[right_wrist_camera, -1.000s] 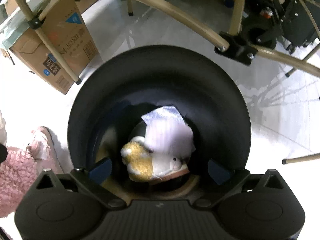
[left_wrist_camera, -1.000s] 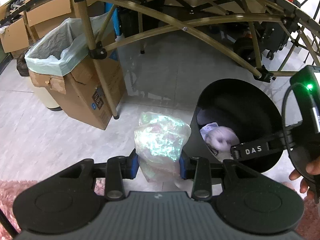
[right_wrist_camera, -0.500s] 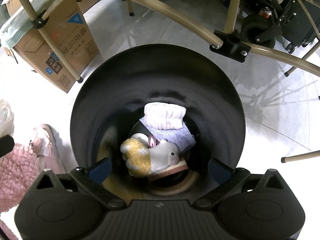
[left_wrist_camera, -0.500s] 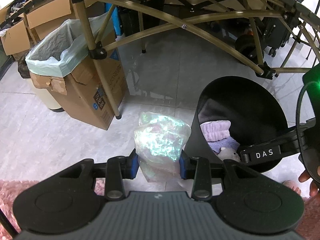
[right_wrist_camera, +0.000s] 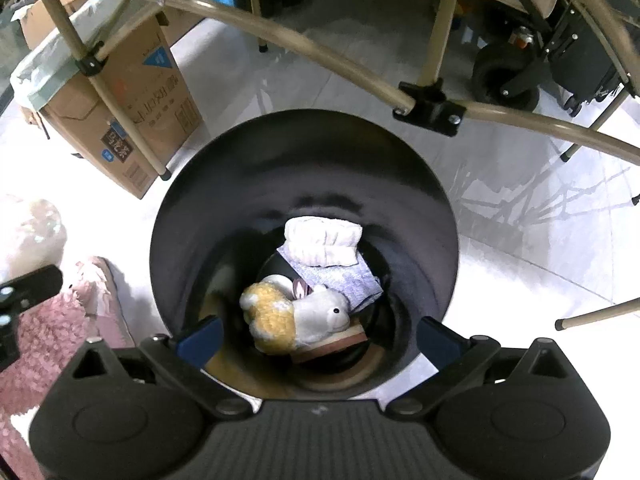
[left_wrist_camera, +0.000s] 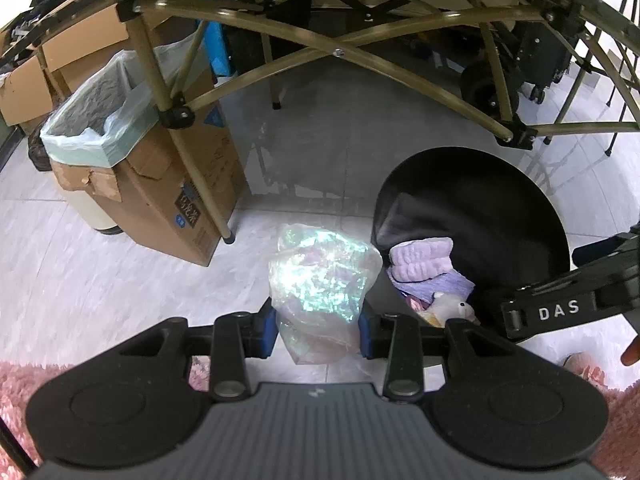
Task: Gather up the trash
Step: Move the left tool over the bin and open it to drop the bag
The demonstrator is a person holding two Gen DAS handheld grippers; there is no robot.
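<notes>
My left gripper (left_wrist_camera: pixel 316 330) is shut on a crumpled iridescent plastic wrapper (left_wrist_camera: pixel 322 284), held above the floor just left of a round black bin (left_wrist_camera: pixel 520 184). My right gripper (right_wrist_camera: pixel 318 334) stands open above the black bin (right_wrist_camera: pixel 240 184), with nothing between its fingers. Inside the bin lie a pale folded cloth (right_wrist_camera: pixel 323 241), a lilac cloth (right_wrist_camera: pixel 340 280) and a white and yellow plush toy (right_wrist_camera: pixel 296 312). The same cloths (left_wrist_camera: pixel 422 258) and plush toy (left_wrist_camera: pixel 448 304) show in the left wrist view. The right gripper's body (left_wrist_camera: pixel 560 308) crosses the right side of that view.
A cardboard box (left_wrist_camera: pixel 172 184) lined with a pale green bag (left_wrist_camera: pixel 100 120) stands at the left, behind a folding table's tan legs (left_wrist_camera: pixel 188 168). Crossbars (right_wrist_camera: pixel 304 48) arch over the bin. Pink fluffy slippers (right_wrist_camera: pixel 52 320) sit near the bin. Dark wheeled gear (left_wrist_camera: pixel 492 84) stands at the back.
The pale cloth dropped from the open right gripper and settled in the bin. The right gripper then rose a little. The left gripper kept still with the wrapper.
</notes>
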